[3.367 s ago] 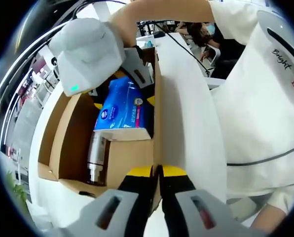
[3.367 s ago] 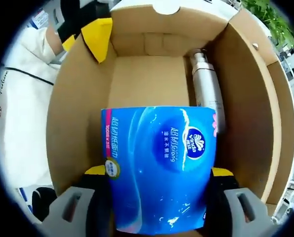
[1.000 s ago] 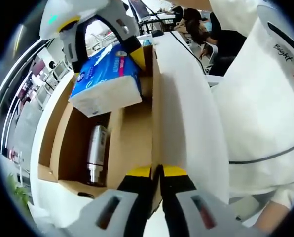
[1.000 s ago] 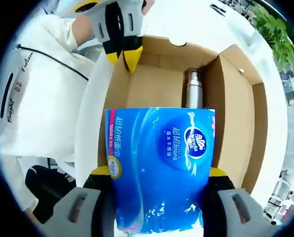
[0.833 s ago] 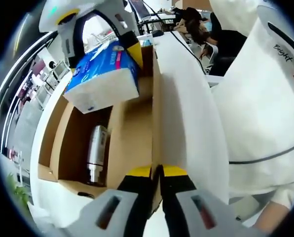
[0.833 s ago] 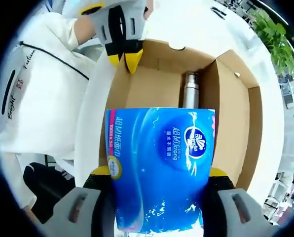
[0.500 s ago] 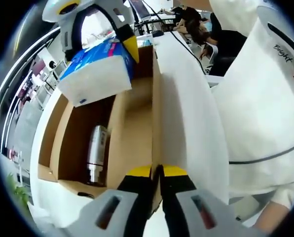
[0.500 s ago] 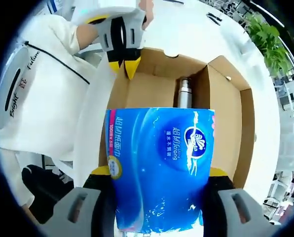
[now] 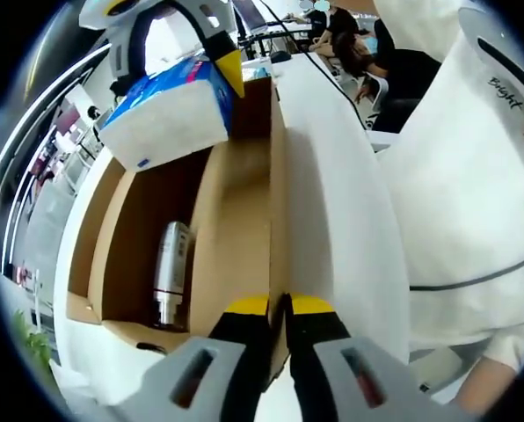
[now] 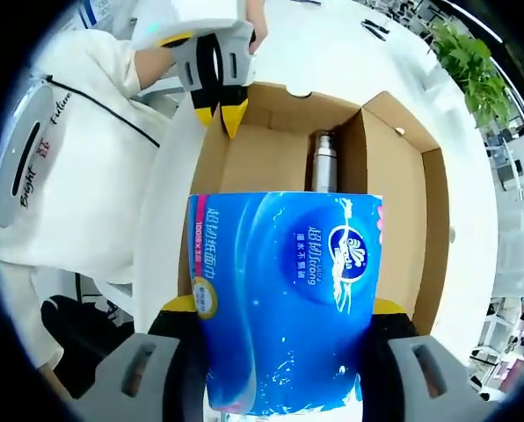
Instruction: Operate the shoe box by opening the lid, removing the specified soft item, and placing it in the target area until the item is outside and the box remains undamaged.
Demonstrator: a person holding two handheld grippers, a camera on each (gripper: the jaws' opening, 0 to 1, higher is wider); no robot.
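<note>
With the lid (image 9: 332,202) folded back and the tissue pack (image 10: 284,299) lifted above the box (image 10: 403,255), the removal step is in hand and the placing is what remains. The right claw (image 10: 280,330) grips the pack across its width, one jaw on each side, and in the left gripper view the pack (image 9: 170,114) hangs over the far end of the box (image 9: 121,229), clear of its walls. The left claw (image 9: 278,308) is pinched tight on the edge where the lid meets the box wall, which I judge steadies the box.

Next, the pack should be carried sideways, past the wall, and set down on the white worktop (image 10: 332,53); I cannot tell where the target area lies. A metal bottle (image 10: 323,163) lies in the box along one side wall, below the pack and apart from it. The raised side flap (image 10: 394,132) stands nearest the likely way out. A plant (image 10: 469,70) sits at the worktop's far corner, well apart. The person's white shirt (image 9: 473,176) is close beside the lid.
</note>
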